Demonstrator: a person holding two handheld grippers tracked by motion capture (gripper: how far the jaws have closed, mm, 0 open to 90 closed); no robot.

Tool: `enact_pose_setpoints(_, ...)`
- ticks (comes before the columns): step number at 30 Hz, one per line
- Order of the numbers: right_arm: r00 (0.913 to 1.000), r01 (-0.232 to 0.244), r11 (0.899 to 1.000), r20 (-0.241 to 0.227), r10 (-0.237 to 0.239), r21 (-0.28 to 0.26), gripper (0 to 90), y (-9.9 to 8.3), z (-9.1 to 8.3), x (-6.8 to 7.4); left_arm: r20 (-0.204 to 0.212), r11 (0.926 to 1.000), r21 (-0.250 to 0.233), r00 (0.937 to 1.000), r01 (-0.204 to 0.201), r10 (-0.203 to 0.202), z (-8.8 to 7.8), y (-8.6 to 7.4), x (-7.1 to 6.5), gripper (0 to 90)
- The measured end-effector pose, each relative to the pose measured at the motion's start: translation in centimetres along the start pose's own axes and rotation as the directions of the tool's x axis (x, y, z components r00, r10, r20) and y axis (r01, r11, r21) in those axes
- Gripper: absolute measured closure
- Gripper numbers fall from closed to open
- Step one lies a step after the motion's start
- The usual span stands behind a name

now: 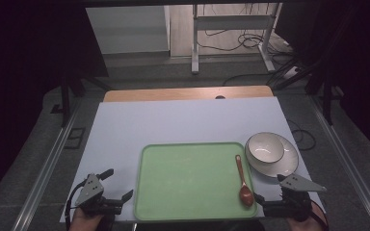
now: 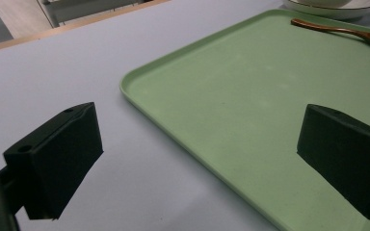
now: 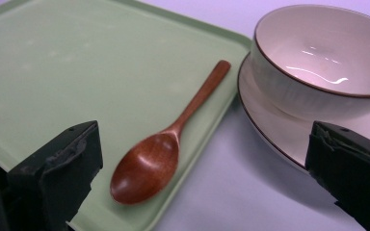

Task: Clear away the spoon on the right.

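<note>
Both grippers sit at the near table edge, nothing held. Right gripper [image 1: 273,201] has its jaws spread wide and empty; in the right gripper view the wooden spoon [image 3: 166,144] lies between the two black fingers [image 3: 58,173], nearer the left-hand one, bowl end toward the fingers, handle pointing away. Spoon rests on the green tray [image 3: 67,72] close to its right rim. White bowl [image 3: 327,62] sits on a white plate [image 3: 274,130] just off the tray, ahead of the right-hand finger.

Left gripper [image 1: 118,185] is also wide open and empty; in the left gripper view the tray's near left corner [image 2: 139,94] lies between its fingers [image 2: 58,154], one finger over the bare table [image 2: 53,62], the other over the tray.

Likely step: right gripper picks up the spoon. To do it well, judge: shift so the handle neck, not the round bowl end, is centred between the fingers, turn the wrist so the jaws cross the handle squarely, come down low enough to get under its edges without scraping the tray, then close gently. The thin handle could roll or slip. Keep clear of the plate rim beside the far finger. The left gripper could steady the tray corner if it slides.

No brand, label or writing readable on any item.
</note>
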State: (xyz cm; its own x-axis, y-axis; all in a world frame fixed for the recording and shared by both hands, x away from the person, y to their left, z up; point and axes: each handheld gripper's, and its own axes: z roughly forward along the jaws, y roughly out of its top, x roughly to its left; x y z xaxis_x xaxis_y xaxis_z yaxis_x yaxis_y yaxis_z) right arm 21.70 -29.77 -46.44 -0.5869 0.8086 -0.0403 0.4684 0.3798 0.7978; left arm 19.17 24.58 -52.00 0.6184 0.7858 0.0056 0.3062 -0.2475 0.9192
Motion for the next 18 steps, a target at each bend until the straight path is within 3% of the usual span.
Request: enact_pose_setpoints(18,0.9952,-0.042,0.999,0.088,0.043,-0.014,0.0,-1.9,-1.5,-1.2,0.0,1.0,0.002,1.0,0.002,-0.002,0.0,0.0,0.0,1.6)
